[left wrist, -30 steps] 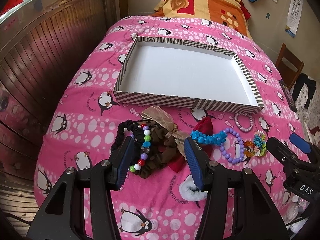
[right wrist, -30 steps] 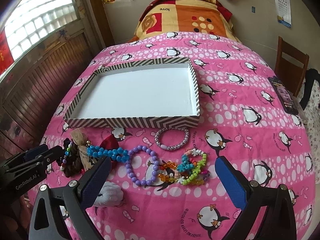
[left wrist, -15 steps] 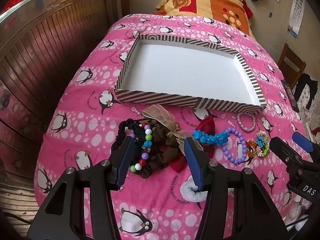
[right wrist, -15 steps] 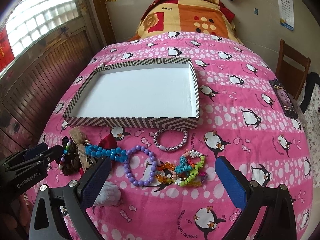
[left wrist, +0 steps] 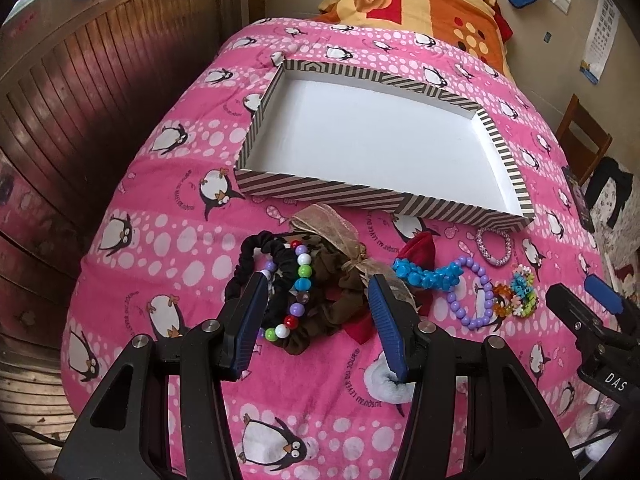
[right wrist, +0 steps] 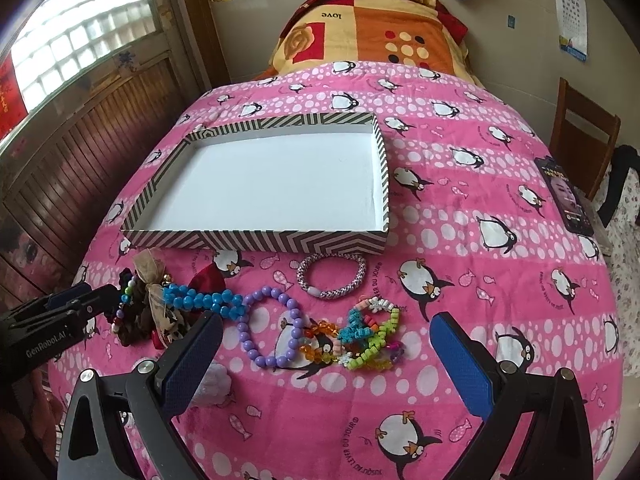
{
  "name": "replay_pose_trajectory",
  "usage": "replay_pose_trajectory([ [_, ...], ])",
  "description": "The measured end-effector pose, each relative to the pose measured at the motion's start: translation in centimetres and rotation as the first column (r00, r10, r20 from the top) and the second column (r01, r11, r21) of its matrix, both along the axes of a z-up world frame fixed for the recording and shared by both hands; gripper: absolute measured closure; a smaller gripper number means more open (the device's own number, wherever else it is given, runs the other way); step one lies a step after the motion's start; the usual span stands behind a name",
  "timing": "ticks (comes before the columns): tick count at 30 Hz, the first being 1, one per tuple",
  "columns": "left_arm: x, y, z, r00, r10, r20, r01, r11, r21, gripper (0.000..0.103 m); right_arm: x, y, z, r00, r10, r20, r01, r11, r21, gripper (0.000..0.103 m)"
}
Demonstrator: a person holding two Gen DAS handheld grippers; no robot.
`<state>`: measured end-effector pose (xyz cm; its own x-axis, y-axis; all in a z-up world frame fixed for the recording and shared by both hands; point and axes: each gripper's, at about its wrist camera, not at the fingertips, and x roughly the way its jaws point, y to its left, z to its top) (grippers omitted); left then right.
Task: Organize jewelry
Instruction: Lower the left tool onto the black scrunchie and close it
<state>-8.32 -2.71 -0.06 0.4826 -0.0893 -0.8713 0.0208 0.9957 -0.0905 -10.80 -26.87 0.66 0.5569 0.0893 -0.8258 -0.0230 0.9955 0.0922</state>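
An empty striped tray [left wrist: 320,190] [right wrist: 256,240] lies on the pink penguin bedspread. In front of it lies a row of jewelry: a black scrunchie [left wrist: 250,252], a multicolour bead bracelet [left wrist: 300,284], a brown scrunchie with a ribbon bow [left wrist: 340,304], a blue bead bracelet [left wrist: 424,274] [right wrist: 200,300], a purple bead bracelet [left wrist: 476,296] [right wrist: 272,330], a pink woven bracelet [right wrist: 332,276] and a colourful bracelet heap [right wrist: 368,336]. My left gripper [left wrist: 318,300] is open, low over the scrunchies and multicolour beads. My right gripper [right wrist: 324,336] is wide open over the purple bracelet and the heap.
A phone [right wrist: 564,196] lies at the bed's right edge beside a wooden chair [right wrist: 580,136]. A folded orange blanket [right wrist: 368,32] lies at the head of the bed. Wood panelling [left wrist: 80,120] runs along the left side. A white fluffy item [left wrist: 394,380] lies near the front.
Both grippers have drawn slightly closer to the bedspread and the jewelry. Nothing has been taken hold of.
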Motion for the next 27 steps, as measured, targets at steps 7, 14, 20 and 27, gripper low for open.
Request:
replay_pose_trajectory([
  [7, 0.5, 2.7, 0.6, 0.998, 0.056, -0.011, -0.056, 0.998, -0.029, 0.051, -0.1, -0.4, 0.2, 1.0, 0.003, 0.007, -0.003, 1.0, -0.005, 0.0],
  [14, 0.6, 4.0, 1.3, 0.996, 0.088, -0.004, -0.088, 0.996, -0.03, 0.051, 0.0, -0.7, 0.4, 1.0, 0.007, 0.008, -0.007, 1.0, -0.001, 0.0],
  [20, 0.8, 5.2, 1.3, 0.993, 0.114, -0.019, -0.115, 0.992, -0.048, 0.051, 0.2, -0.6, 0.6, 1.0, 0.017, 0.012, -0.017, 1.0, -0.004, 0.0],
  [27, 0.5, 6.0, 0.3, 0.992, 0.11, -0.061, -0.113, 0.993, -0.046, 0.051, 0.5, -0.5, 0.2, 1.0, 0.021, 0.002, -0.021, 1.0, -0.001, 0.0],
])
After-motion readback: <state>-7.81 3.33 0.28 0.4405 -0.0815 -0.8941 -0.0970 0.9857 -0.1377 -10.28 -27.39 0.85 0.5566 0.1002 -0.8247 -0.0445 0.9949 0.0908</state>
